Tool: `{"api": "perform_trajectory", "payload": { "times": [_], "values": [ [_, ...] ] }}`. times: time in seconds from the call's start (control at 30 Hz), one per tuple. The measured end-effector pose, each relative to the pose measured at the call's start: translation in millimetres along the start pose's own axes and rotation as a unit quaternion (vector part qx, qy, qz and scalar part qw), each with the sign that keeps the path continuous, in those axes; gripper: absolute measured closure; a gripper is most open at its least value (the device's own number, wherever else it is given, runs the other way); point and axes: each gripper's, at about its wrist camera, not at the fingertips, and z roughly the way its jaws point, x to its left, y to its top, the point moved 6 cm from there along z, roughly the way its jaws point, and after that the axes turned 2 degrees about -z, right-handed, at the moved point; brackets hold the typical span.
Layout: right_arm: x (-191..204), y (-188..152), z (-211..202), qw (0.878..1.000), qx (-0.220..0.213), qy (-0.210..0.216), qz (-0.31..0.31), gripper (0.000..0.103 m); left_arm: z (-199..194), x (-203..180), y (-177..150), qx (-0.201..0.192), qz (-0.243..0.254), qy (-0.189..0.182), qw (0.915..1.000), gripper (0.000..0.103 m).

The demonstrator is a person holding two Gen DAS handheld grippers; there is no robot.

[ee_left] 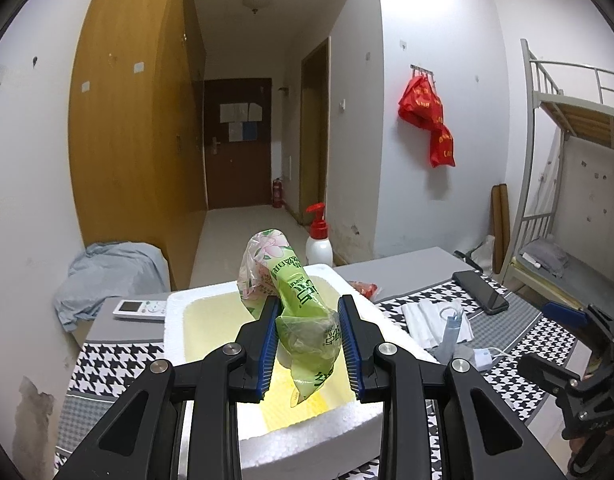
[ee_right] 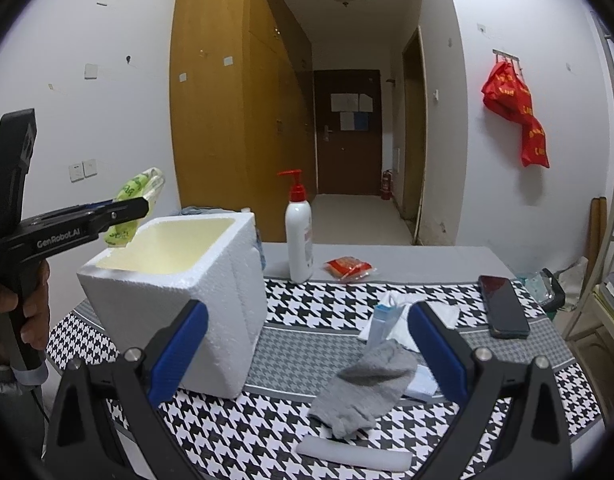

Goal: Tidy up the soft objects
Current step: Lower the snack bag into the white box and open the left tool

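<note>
Left wrist view. Left gripper [ee_left: 310, 344] pinched on a green tissue pack [ee_left: 303, 312], pads pressed against the wrapper's crumpled lower part. Pack held tilted above the open foam box [ee_left: 187, 304], with the floral upper end pointing away; judged as positioned for lowering into the box, the apparent container for soft items. Green printing present on the wrapper, not legible. Remote control [ee_left: 141, 309] lying just beside the box. Face masks [ee_left: 439, 320] and phone [ee_left: 481, 291] lying on the houndstooth tablecloth [ee_left: 547, 336] to the right.

Right wrist view. Right gripper [ee_right: 307, 348] spread wide, nothing between the blue pads; aimed low over a grey sock [ee_right: 367, 384], judged as the likely next pickup. Sock lying flat on the cloth, partly over a light blue item. "GenRobot.AI" read on the left gripper's side, seen at left with the pack over the box opening. Pump bottle [ee_right: 299, 236] standing upright behind the box; label unreadable. Red packet [ee_right: 349, 268] lying near the bottle, printing too small to read.
</note>
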Motion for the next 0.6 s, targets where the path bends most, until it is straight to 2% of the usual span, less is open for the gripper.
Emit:
{"api": "perform_trajectory", "payload": {
  "times": [0.07, 0.13, 0.2, 0.27, 0.37, 0.43, 0.6],
  "values": [
    [-1.3, -0.9, 0.2, 1.0, 0.002, -0.004, 0.0, 0.002, 4.0, -1.4, 1.4, 0.001, 0.002, 0.002, 1.0, 0.072],
    [-1.7, -1.3, -0.6, 1.0, 0.003, -0.007, 0.0, 0.002, 6.3, -3.1, 2.0, -0.002, 0.01, 0.004, 0.9999, 0.067],
    [-1.9, -1.8, -0.9, 1.0, 0.005, -0.01, -0.002, 0.002, 8.7, -3.2, 2.3, -0.003, 0.007, 0.006, 1.0, 0.052],
    [-2.6, -1.9, -2.0, 1.0, 0.004, -0.012, -0.002, 0.002, 9.6, -0.4, 3.1, -0.008, 0.001, 0.012, 0.9999, 0.027],
    [-4.7, -1.8, -3.2, 1.0, 0.004, -0.016, 0.002, 0.002, 10.4, 3.1, 3.5, -0.013, -0.005, 0.019, 0.9997, 0.014],
    [-6.3, -3.0, -3.6, 1.0, 0.006, -0.02, 0.003, 0.002, 9.1, 4.0, 3.0, -0.017, -0.01, 0.018, 0.9996, 0.006],
    [-9.5, -5.3, -4.6, 0.999, 0.009, -0.03, 0.009, 0.002, 0.2, 4.7, 1.4, -0.03, -0.018, 0.016, 0.9993, 0.001]
  ]
}}
